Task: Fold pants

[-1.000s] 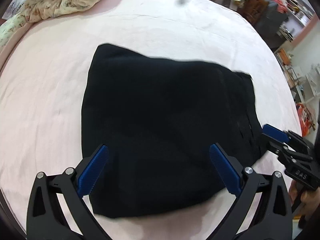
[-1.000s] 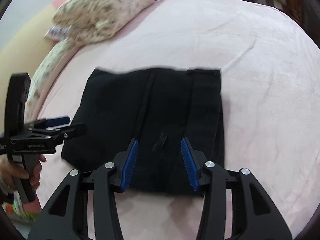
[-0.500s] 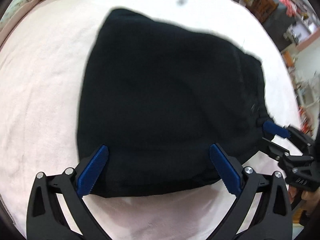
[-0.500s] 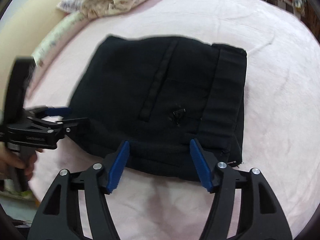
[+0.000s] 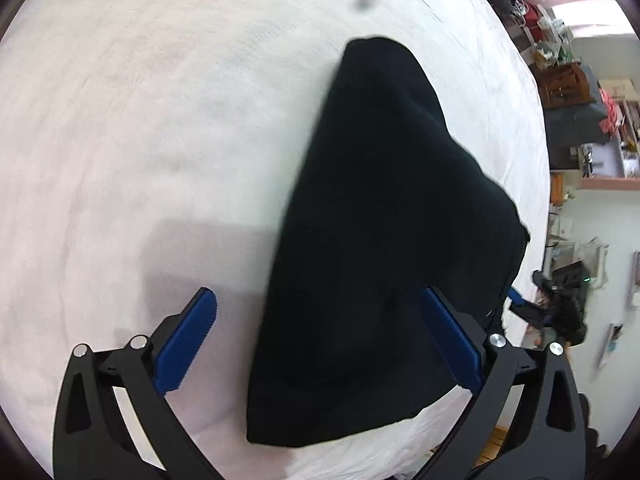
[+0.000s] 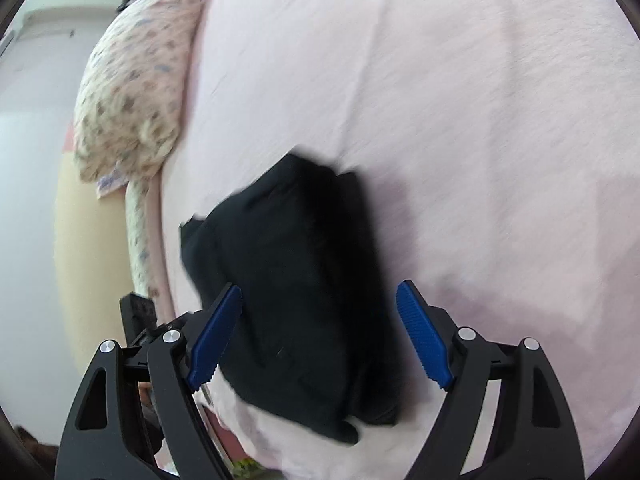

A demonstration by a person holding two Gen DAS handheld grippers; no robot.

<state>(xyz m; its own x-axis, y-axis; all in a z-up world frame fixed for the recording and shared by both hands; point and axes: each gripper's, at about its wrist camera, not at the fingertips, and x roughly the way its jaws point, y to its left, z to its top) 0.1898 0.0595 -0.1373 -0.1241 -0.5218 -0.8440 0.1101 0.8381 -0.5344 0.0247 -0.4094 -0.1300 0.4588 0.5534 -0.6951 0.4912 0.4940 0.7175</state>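
Folded black pants (image 5: 380,260) lie in a compact pile on the pale pink bed (image 5: 160,120). My left gripper (image 5: 322,340) is open wide just above the pile's near end. Its right pad is over the cloth and its left pad over bare sheet. In the right wrist view the pants (image 6: 304,300) sit between the blue pads of my right gripper (image 6: 320,336), whose jaws are opening. The pads stand beside the cloth and do not press on it. The right gripper's tip (image 5: 520,304) shows past the pile's far side, and part of the left gripper (image 6: 138,312) shows at lower left.
A floral pillow (image 6: 132,92) lies along the bed's left edge with a pale wall beyond. Shelves and cluttered furniture (image 5: 580,120) stand past the bed's right edge. The bed's near edge (image 6: 248,436) is just below the pants.
Both grippers have rolled and come down close over the pants. The right jaws have spread wider. The pile now fills the space between each pair of fingers.
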